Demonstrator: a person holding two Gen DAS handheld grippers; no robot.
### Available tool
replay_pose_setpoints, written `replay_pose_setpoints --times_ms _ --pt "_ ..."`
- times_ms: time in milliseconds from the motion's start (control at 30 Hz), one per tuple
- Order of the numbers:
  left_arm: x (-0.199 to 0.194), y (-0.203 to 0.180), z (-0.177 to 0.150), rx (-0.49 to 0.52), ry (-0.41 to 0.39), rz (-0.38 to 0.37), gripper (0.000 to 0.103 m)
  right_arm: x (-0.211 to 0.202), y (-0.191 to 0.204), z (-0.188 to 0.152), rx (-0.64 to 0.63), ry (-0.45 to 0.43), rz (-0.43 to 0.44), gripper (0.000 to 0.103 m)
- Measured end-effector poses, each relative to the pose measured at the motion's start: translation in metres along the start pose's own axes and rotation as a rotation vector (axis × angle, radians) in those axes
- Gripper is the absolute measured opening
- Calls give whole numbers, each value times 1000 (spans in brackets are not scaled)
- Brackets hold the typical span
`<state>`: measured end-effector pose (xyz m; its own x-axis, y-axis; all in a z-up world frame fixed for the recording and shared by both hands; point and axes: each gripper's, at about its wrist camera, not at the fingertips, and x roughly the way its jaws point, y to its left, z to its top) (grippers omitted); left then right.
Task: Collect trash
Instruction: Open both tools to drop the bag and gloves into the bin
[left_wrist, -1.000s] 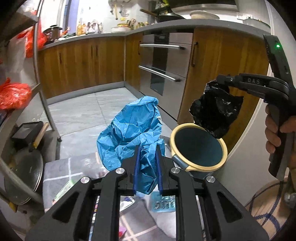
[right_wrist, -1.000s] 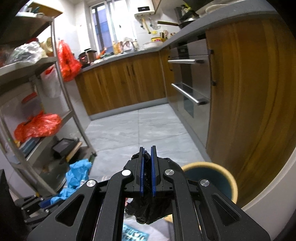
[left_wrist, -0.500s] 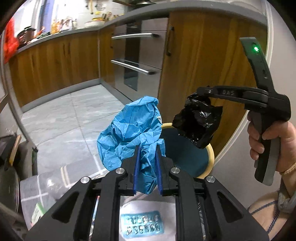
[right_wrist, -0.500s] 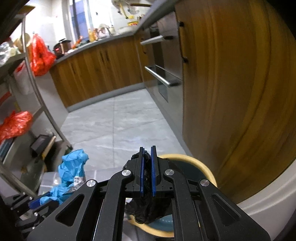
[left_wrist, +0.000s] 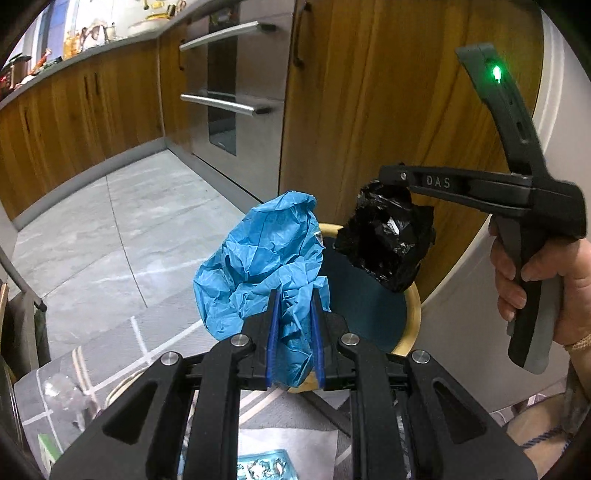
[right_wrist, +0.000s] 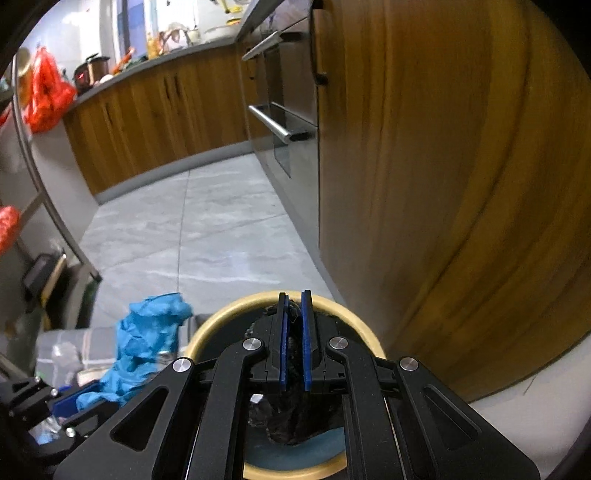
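A crumpled sheet of bright blue paper (left_wrist: 264, 266) is clamped between the blue-padded fingers of the left tongs (left_wrist: 294, 334), the pads being closed narrowly on its lower fold. In the left wrist view the paper sits at the centre, with the round bin with a pale yellow rim and dark teal interior (left_wrist: 413, 314) just behind it toward 3 o'clock.

A crumpled wad of glossy black plastic film (left_wrist: 388, 242) is gripped by the right tongs (left_wrist: 388, 181), seen at 2 o'clock in the left wrist view, with the person's right hand (left_wrist: 546, 280) wrapped around the handle. In the right wrist view the right tongs (right_wrist: 294, 339) are pressed narrowly onto the black film (right_wrist: 291, 417), which hangs directly over the open mouth of the bin (right_wrist: 214, 325).

Compared with the frame a second earlier, both tongs have been carried closer to the wooden cabinet front (left_wrist: 388, 92): the bin is now framed beneath the right tongs rather than ahead at 4 o'clock, and the shelving rack with red bags has been pushed out to 9 o'clock. The blue paper (right_wrist: 147, 347) is seen at 8 o'clock in the right wrist view, just beside the bin rim. Both grips are unchanged.
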<state>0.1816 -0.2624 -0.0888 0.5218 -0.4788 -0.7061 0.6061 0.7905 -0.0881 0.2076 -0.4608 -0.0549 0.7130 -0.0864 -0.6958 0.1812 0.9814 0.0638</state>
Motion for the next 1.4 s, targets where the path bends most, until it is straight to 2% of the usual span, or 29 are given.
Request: replay_pose_setpoints --times_ms 133,433,633,833,933,1000,1067,1133,1200,1267,1400 --pt "15 -7 1 13 25 -8 15 9 -6 0 2 6 -11 8" --pt "63 -23 6 73 100 -11 15 36 -16 -8 66 99 -18 8" --pt "84 -25 -1 85 142 -25 16 51 -8 -14 44 158 -29 8" --pt "89 -15 -5 50 129 -1 28 56 -8 -17 41 173 -24 11" --pt "85 -11 -4 36 110 12 43 59 -9 -16 48 176 -28 18" --pt "80 -9 -2 30 83 27 72 59 -10 -17 53 175 -27 34" --pt "71 -7 -1 26 42 55 84 57 -11 -17 63 162 -27 47" --pt "63 -6 -3 19 27 62 87 55 -12 -16 77 151 -22 60" --pt "58 -4 -3 15 17 79 92 52 -14 -15 98 135 -16 88" --pt "51 -2 -4 17 2 93 95 47 -17 -14 129 101 -18 97" --pt "33 5 -8 19 -25 134 97 39 -15 -12 146 62 -36 98"
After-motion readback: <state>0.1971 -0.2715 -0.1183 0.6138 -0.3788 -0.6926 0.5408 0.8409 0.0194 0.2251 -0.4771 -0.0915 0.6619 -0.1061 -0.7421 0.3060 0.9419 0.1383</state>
